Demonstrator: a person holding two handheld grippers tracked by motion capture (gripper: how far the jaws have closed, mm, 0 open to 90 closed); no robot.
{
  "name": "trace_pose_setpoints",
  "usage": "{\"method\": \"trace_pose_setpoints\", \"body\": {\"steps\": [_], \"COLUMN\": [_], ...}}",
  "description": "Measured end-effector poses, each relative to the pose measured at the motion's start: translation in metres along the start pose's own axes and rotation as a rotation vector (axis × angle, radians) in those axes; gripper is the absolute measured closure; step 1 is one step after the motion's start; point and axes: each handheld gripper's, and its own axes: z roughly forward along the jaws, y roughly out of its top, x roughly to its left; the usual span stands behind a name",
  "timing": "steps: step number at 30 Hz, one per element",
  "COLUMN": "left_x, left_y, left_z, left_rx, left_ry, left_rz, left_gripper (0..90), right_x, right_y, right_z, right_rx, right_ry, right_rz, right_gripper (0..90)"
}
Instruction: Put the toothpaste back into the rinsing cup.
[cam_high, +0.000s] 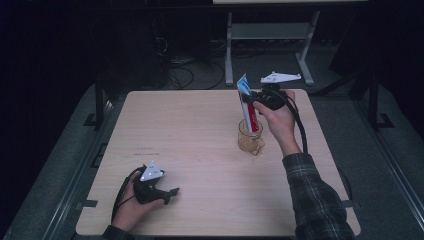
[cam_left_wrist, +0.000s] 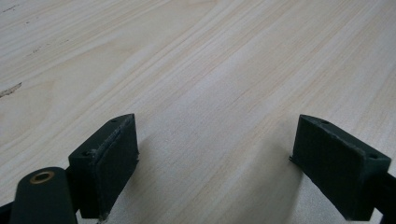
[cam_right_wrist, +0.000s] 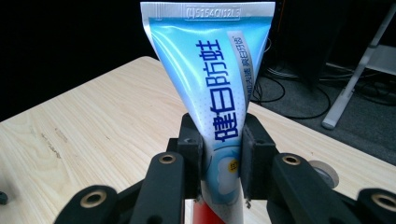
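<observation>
tube (cam_right_wrist: 219, 88): blue, white, red | cup (cam_high: 250, 141): amber | table (cam_high: 190, 145): pale wood

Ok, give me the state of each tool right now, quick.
Left tool: open, nothing between the jaws, low over the table.
Right tool: shut on the toothpaste tube, its lower end in the glass cup.

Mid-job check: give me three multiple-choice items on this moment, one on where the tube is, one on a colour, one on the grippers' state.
1. Where is the tube's lower end?
A. flat on the table
B. in the glass cup
C. by the left gripper

2. What colour is the tube's upper part?
A. blue and white
B. green
C. yellow

3. How does the left gripper stand?
A. shut on the tube
B. shut, holding nothing
C. open above bare table

Answers: 1 B, the high view shows the red end dipping into the cup. 2 A, plain in the right gripper view. 3 C, its jaws stand wide apart; the right gripper clamps the tube.
</observation>
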Motion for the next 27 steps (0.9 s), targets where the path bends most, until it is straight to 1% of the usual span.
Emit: {"method": "trace_pose_setpoints", "body": {"steps": [12,17,18,20,27], "left_x": [0.000,0.000,0.000,0.000,0.000], "left_y": [0.000,0.000,0.000,0.000,0.000], "left_z": [0.000,0.000,0.000,0.000,0.000], "left_rx": [0.000,0.000,-0.002,-0.002,-0.001], "left_ry": [0.000,0.000,0.000,0.000,-0.001], "left_rz": [0.000,0.000,-0.003,-0.003,-0.002], "left_gripper": [13.1,13.1,13.1,13.1,13.1], "right_x": [-0.004,-0.004,-0.004,-0.003,-0.003], "right_y": [-0.015,-0.019,-0.021,-0.021,-0.028], "right_z": [0.008,0.010,0.012,0.012,0.017], "right_rx": [0.026,0.033,0.043,0.043,0.058], "right_ry": [0.001,0.002,0.000,-0.003,0.004], "right_rz": [0.012,0.016,0.010,0.010,0.011], "right_gripper": [72.9,72.8,72.9,72.8,72.8]}}
